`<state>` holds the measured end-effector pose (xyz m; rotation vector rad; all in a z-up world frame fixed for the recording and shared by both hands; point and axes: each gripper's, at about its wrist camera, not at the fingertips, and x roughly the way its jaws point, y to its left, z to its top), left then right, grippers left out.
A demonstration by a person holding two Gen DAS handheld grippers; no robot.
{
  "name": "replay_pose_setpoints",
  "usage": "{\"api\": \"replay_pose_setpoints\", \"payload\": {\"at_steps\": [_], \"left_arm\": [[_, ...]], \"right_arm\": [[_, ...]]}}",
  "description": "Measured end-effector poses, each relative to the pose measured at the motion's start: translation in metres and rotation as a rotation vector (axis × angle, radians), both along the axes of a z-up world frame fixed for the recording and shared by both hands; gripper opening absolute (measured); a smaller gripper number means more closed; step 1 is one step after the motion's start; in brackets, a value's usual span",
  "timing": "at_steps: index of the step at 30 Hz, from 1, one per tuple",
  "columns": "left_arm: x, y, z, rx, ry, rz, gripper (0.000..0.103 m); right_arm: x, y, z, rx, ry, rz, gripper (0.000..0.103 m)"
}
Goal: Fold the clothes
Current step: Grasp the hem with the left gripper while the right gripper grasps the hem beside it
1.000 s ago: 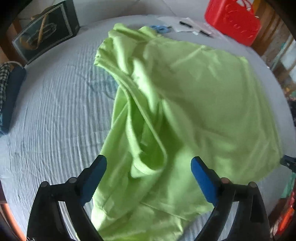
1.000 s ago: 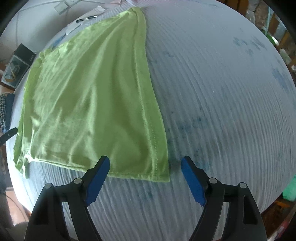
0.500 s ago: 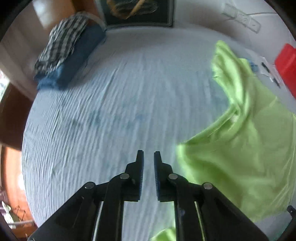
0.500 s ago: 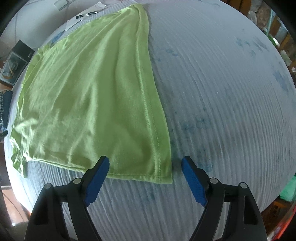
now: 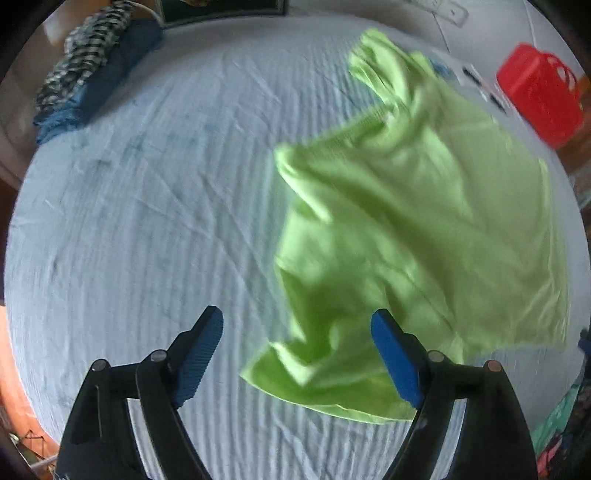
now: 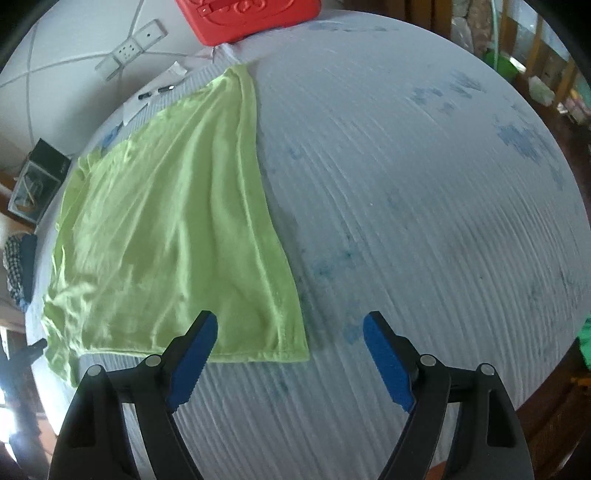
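A lime green T-shirt (image 5: 424, 229) lies on the pale blue bedsheet (image 5: 147, 221), rumpled at the collar and sleeve end, which faces my left gripper. My left gripper (image 5: 297, 350) is open and empty, hovering over the shirt's near crumpled corner. In the right wrist view the shirt (image 6: 173, 236) lies flatter, its hem nearest. My right gripper (image 6: 290, 354) is open and empty above the hem's right corner.
A red plastic basket (image 5: 539, 103) stands at the far side, also in the right wrist view (image 6: 247, 14). Folded dark blue and checked clothes (image 5: 92, 74) lie at the bed's far left. Papers and pens (image 6: 159, 92) lie beyond the shirt. A dark box (image 6: 40, 181) sits at left.
My left gripper was shut half a second ago and is now open, turned back toward the shirt. My right gripper stayed open and shifted a little, bringing the red basket into view.
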<state>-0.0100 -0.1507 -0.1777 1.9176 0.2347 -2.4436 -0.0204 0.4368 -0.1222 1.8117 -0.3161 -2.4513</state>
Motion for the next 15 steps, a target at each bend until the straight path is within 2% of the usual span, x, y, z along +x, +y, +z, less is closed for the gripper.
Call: {"api": "replay_pose_setpoints", "payload": {"at_steps": [1,2,3,5,6,7,9,11,12,13,15], "left_arm": [[0.001,0.005,-0.005,0.006,-0.014,-0.007,0.083],[0.002,0.009,-0.008,0.003,-0.021,-0.012,0.082],[0.004,0.013,-0.011,-0.018,-0.020,-0.021,0.082],[0.006,0.021,-0.012,-0.071,-0.012,-0.052,0.083],[0.007,0.022,-0.013,-0.071,-0.011,-0.053,0.083],[0.007,0.022,-0.013,-0.071,-0.010,-0.054,0.082],[0.007,0.022,-0.013,-0.070,-0.011,-0.057,0.082],[0.007,0.021,-0.011,-0.063,-0.016,-0.048,0.082],[0.008,0.020,-0.009,-0.058,-0.020,-0.040,0.082],[0.009,0.020,-0.007,-0.053,-0.023,-0.032,0.079],[0.010,0.018,-0.004,-0.043,-0.030,-0.015,0.050]], "right_arm": [[-0.002,-0.005,-0.002,0.013,-0.002,0.012,0.070],[-0.001,-0.007,-0.004,0.021,-0.007,0.028,0.051],[-0.001,-0.010,-0.006,0.029,-0.012,0.044,0.046],[0.001,-0.010,-0.010,0.036,-0.023,0.062,0.046],[0.002,-0.013,-0.013,0.045,-0.026,0.069,0.046],[0.004,-0.016,-0.016,0.055,-0.028,0.076,0.047],[0.007,-0.023,-0.019,0.081,-0.026,0.091,0.057],[0.010,-0.027,-0.022,0.106,-0.018,0.112,0.079],[0.012,-0.030,-0.023,0.119,-0.014,0.123,0.085],[0.014,-0.032,-0.024,0.131,-0.010,0.134,0.087],[0.017,-0.039,-0.030,0.136,-0.023,0.159,0.086]]}}
